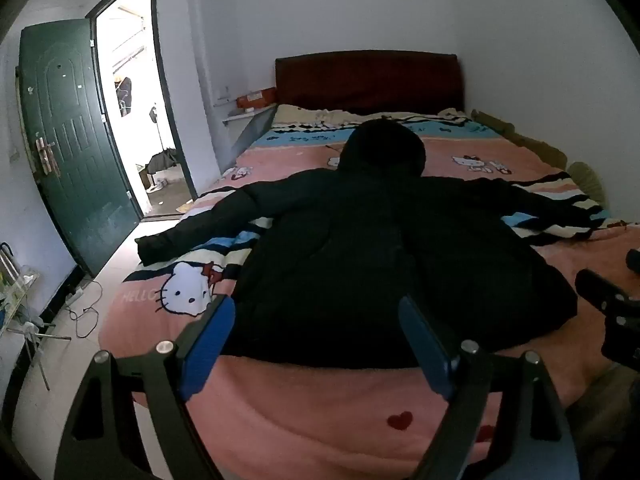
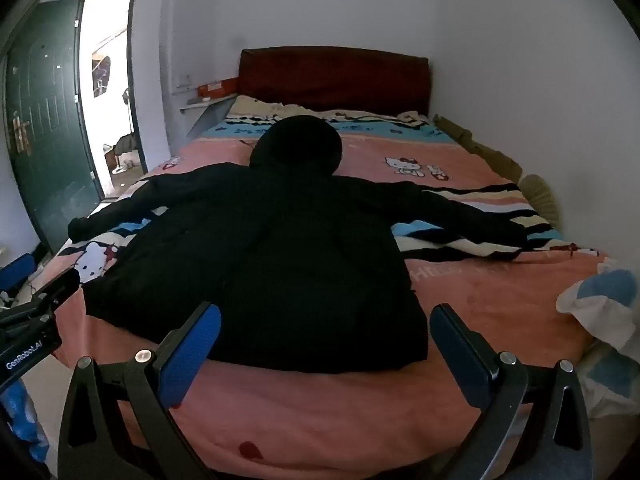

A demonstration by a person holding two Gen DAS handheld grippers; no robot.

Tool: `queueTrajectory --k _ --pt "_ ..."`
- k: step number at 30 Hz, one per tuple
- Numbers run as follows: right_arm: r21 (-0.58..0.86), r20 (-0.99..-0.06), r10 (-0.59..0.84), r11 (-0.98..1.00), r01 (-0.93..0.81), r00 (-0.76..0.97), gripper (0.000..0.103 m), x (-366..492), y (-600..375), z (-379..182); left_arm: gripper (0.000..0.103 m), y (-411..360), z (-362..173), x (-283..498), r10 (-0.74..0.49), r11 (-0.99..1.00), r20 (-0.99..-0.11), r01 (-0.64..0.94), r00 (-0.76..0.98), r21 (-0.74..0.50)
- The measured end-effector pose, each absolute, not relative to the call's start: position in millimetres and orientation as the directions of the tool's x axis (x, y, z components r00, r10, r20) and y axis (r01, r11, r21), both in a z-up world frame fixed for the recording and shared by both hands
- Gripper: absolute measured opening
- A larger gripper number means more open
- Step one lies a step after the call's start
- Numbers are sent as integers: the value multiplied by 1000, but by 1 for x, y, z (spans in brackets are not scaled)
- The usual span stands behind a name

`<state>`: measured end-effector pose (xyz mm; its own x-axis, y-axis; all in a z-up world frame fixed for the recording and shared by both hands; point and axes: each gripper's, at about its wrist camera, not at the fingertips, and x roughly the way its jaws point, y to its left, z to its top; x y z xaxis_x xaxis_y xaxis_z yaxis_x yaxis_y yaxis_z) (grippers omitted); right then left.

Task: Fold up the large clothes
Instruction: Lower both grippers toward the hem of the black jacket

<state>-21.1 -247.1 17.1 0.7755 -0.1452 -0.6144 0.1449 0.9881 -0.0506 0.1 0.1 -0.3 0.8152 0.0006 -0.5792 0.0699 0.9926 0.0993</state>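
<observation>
A large black hooded jacket (image 1: 360, 248) lies flat on the bed, hood toward the headboard, both sleeves spread out to the sides; it also shows in the right wrist view (image 2: 272, 248). My left gripper (image 1: 316, 312) is open and empty, hovering just above the jacket's bottom hem, left of its middle. My right gripper (image 2: 326, 320) is open and empty above the hem's right part. The right gripper's body shows at the right edge of the left wrist view (image 1: 612, 312). The left gripper's body shows at the left edge of the right wrist view (image 2: 32, 320).
The bed (image 1: 320, 408) has a pink Hello Kitty cover and a dark red headboard (image 1: 368, 80). A green door (image 1: 68, 140) stands open at left. A cable (image 1: 86, 312) lies on the floor. A white and blue cloth (image 2: 600, 304) lies at the bed's right edge.
</observation>
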Motion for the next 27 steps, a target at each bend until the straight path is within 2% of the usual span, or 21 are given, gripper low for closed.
queueTrajectory --k 27 --pt "-65 -641 -155 987 148 752 103 -3 -247 1 84 -5 -19 16 6 992 -620 74 785 102"
